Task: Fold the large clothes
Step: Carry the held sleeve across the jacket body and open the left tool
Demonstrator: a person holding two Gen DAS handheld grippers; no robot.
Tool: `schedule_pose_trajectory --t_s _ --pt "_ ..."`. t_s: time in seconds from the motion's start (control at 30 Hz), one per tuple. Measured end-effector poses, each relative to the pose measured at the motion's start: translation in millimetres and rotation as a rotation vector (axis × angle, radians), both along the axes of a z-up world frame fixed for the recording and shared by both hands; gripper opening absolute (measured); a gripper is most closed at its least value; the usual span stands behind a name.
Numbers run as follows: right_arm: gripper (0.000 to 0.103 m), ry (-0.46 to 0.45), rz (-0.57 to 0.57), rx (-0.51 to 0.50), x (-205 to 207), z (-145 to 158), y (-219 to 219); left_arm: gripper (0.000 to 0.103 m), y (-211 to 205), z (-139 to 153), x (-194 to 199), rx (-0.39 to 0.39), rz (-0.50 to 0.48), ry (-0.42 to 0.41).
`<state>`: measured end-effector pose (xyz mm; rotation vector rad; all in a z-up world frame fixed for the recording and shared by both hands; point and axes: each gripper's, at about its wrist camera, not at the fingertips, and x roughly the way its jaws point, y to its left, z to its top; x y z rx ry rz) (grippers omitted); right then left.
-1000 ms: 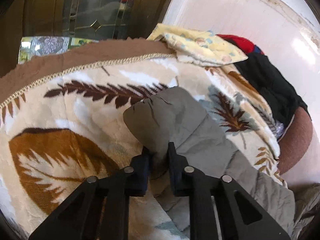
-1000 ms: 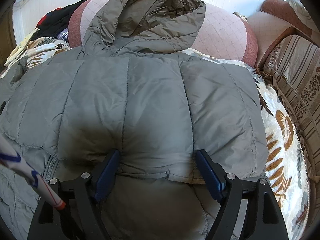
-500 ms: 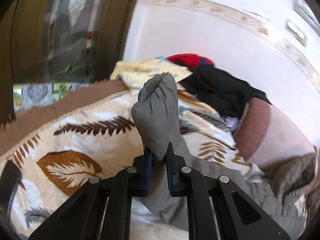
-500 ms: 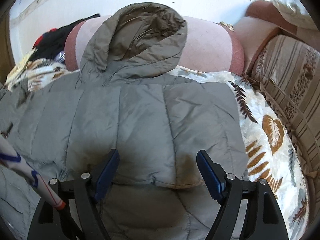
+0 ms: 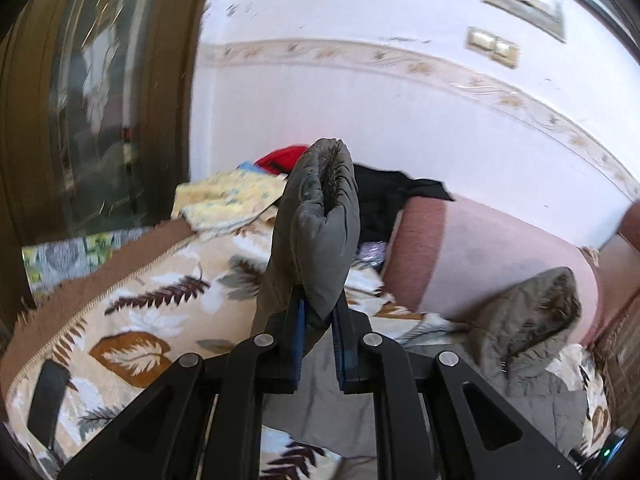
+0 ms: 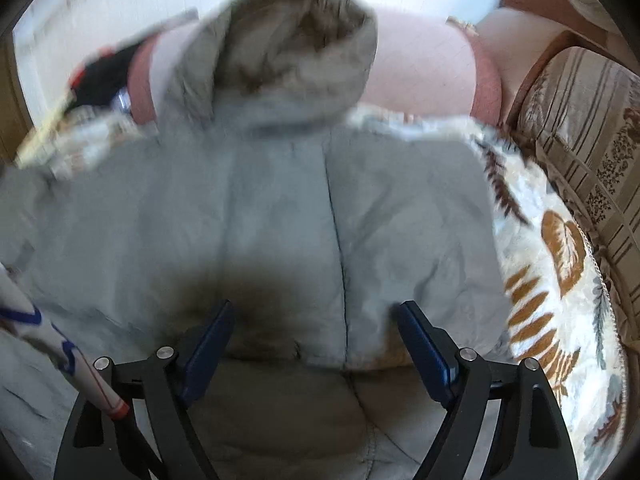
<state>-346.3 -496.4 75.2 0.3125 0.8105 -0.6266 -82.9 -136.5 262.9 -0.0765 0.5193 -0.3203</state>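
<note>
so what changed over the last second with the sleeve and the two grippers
The left gripper, clamped on the grey sleeve throughout, has lifted it off the leaf-print blanket until the cuff stands upright. Unchanged: the right gripper stays open above the jacket, gripping nothing; the hood still lies on the pink bolster.

The left wrist view sits behind the left gripper (image 5: pixel 318 312), raised above the bed and facing the wall (image 5: pixel 360 92), with the sleeve (image 5: pixel 320 224) very near. The right wrist view looks down, close, over the jacket (image 6: pixel 280 216) toward the bolster (image 6: pixel 424 76). Both views share the hood (image 5: pixel 532 320), the bolster and the blanket (image 6: pixel 560 280).
</note>
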Motion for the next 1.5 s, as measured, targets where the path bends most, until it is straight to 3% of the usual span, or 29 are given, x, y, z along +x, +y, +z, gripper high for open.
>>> schedule_pose_trajectory --t_s 0.3,0.57,0.83,1.07,1.13,1.2,1.27,1.43,1.5 --pt "0.087 -0.102 -0.102 0.044 -35.0 16.5 -29.0 0.012 -74.2 39.0 -73.6 0.020 -0.144 -0.048" --pt "0.087 -0.166 -0.168 0.055 -66.9 29.3 -46.9 0.012 -156.4 28.4 -130.5 0.060 -0.296 -0.038" --pt "0.087 -0.207 -0.238 0.083 -89.4 32.5 -66.5 0.012 -243.4 -26.8 -175.9 0.134 -0.440 0.034" --pt "0.087 -0.206 -0.274 0.103 -95.5 28.8 -77.3 0.012 -308.3 -116.9 -200.5 0.273 -0.545 0.151" --pt "0.087 -0.207 -0.277 0.108 -95.5 27.8 -79.0 0.017 -322.0 -143.2 -207.0 0.321 -0.582 0.180" --pt "0.087 -0.207 -0.277 0.110 -94.3 27.2 -80.4 0.042 -328.2 -161.9 -212.1 0.364 -0.606 0.207" --pt "0.087 -0.208 -0.272 0.114 -92.9 26.6 -80.5 0.054 -324.6 -167.9 -216.8 0.381 -0.624 0.203" --pt "0.087 -0.286 -0.227 0.198 -88.5 26.0 -78.6 0.058 -288.8 -135.9 -215.6 0.328 -0.613 0.104" --pt "0.087 -0.340 -0.178 0.278 -83.3 23.0 -76.1 0.071 -261.9 -119.6 -201.9 0.305 -0.551 0.059"
